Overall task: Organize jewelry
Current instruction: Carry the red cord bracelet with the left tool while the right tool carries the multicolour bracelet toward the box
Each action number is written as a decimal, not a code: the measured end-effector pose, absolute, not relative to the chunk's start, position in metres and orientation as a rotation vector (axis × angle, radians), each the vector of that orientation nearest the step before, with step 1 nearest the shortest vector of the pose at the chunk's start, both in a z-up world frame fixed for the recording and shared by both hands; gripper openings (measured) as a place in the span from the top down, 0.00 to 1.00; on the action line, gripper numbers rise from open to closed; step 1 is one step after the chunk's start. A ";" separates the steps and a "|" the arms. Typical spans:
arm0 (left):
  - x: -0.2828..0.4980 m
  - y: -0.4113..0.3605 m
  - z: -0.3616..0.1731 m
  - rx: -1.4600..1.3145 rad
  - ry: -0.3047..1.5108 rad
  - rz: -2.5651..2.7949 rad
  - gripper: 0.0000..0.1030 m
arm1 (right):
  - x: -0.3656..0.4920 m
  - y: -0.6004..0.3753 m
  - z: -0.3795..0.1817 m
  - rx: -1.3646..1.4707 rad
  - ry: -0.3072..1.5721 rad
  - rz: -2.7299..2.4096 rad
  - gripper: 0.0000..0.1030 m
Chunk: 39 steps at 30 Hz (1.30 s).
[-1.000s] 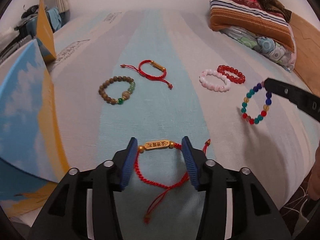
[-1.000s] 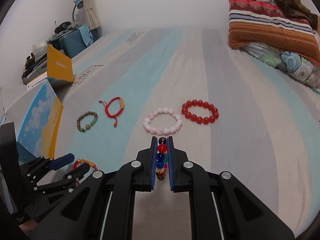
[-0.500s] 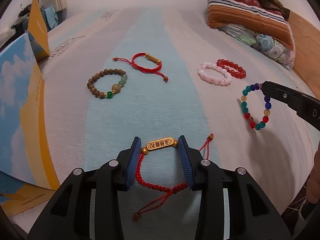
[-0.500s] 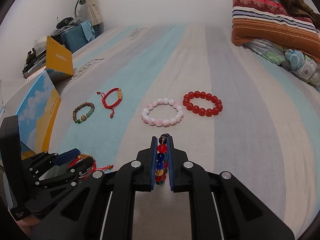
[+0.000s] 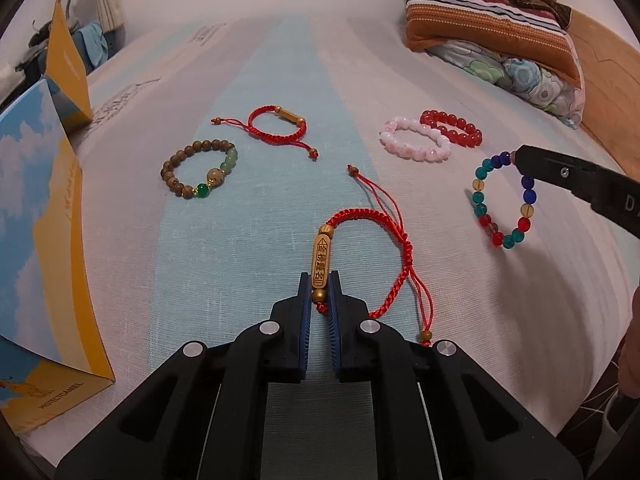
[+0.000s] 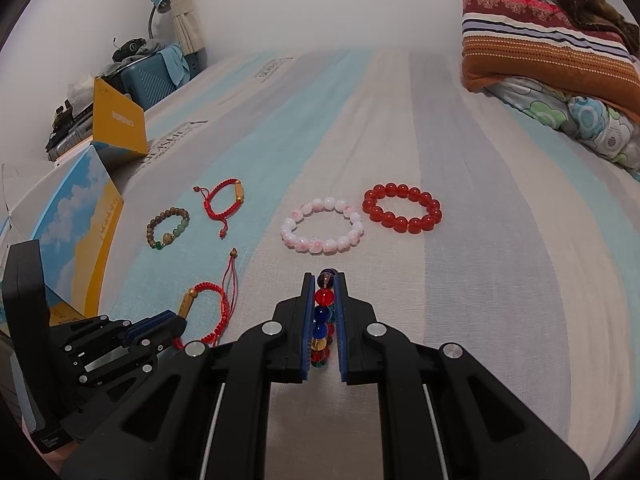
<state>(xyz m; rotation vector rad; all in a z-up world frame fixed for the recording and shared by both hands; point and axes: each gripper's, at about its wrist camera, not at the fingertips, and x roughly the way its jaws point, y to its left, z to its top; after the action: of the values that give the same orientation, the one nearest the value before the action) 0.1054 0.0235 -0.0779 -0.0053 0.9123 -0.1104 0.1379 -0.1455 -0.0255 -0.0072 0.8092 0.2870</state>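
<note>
Left gripper (image 5: 320, 292) found with jaws just closed, pinched on the near end of the gold tube of a red cord bracelet (image 5: 376, 240); tube pointed away from the gripper, braided loop swung out to the right, one tasselled tail trailing farther up the striped bedsheet (image 5: 280, 80), the other ending in a bead beside the right-hand finger. Right gripper (image 6: 325, 296) noted clamped tight on a multicolour bead bracelet (image 6: 323, 320), beads stacked edge-on between the blue pads (image 6: 306, 320); from the left wrist view, same bracelet (image 5: 502, 200) seen hanging as an open ring from the gripper tip, low over the sheet, contact with the sheet not determinable. Farther up the bed, laid out roughly in a row: brown wooden bead bracelet (image 5: 200, 170) with green stones at left, second red cord bracelet (image 5: 276, 130) just beyond it, pink-white bead bracelet (image 5: 416, 144) touching or overlapping a red bead bracelet (image 5: 452, 128) in the left view, clearly apart in the right view. Blue-and-yellow cardboard box (image 5: 36, 240) standing at the left edge of the bed. Striped pillow (image 6: 540, 48) and floral quilt (image 6: 580, 116) piled at far right.
</note>
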 end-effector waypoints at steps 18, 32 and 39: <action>0.093 0.022 -0.040 -0.011 0.863 -0.125 0.93 | 0.130 -0.151 -0.010 0.021 0.772 0.301 0.91; 0.086 0.026 0.002 0.020 0.820 -0.128 0.93 | 0.120 -0.151 0.015 0.044 0.750 0.302 0.91; 0.080 0.034 0.025 0.032 0.785 -0.120 0.93 | 0.115 -0.141 0.034 0.034 0.727 0.307 0.91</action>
<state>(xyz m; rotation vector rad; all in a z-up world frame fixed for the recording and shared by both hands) 0.0800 0.0338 0.0250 0.0319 0.7854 -0.1197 0.1155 -0.1415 0.0342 0.0339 0.7268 0.3066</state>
